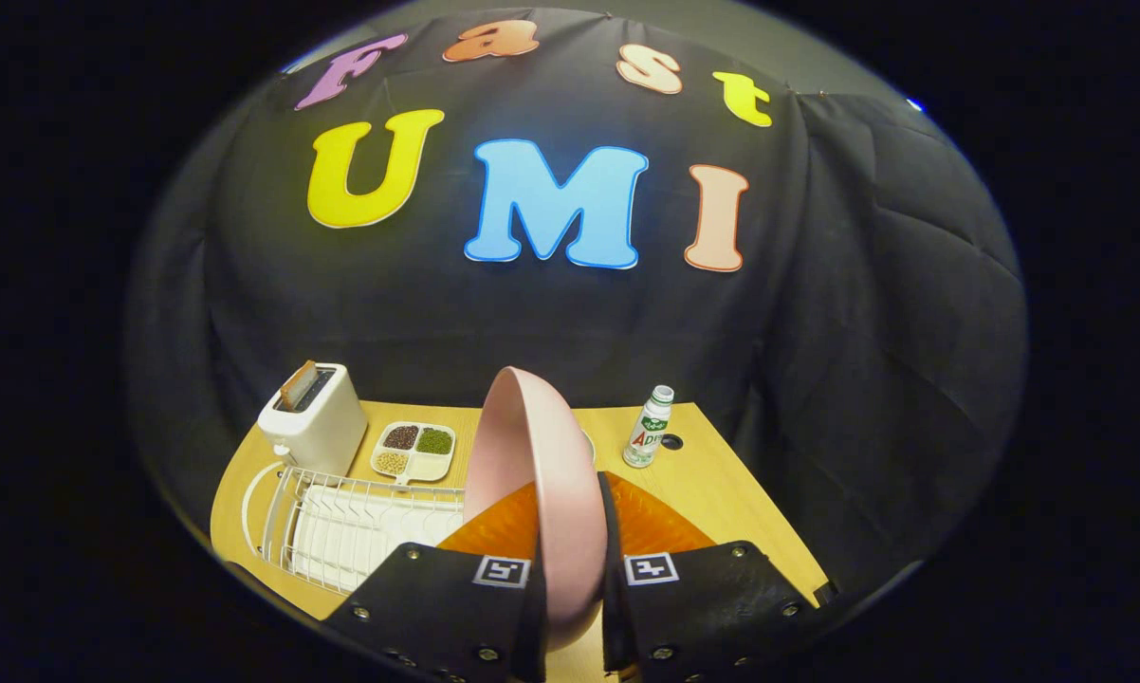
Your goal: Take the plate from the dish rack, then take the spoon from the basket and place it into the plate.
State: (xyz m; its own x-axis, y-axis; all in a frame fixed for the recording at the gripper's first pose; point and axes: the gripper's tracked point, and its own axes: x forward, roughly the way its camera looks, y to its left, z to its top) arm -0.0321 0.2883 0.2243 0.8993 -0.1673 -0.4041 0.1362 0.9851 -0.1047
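A pink plate [532,465] stands on edge between my fingers, and my gripper [573,569] is shut on its rim, holding it up above the wooden table [712,493]. Behind the plate and just ahead of the fingers lies an orange basket [651,526], mostly hidden; I cannot make out the spoon. The white wire dish rack [342,526] sits on the table to the left of my fingers, with no plate in it.
A white toaster [314,422] with a slice of bread stands at the table's far left corner. Next to it is a divided tray [415,448] of beans and grains. A small white bottle [648,429] stands beyond the basket, right of the plate.
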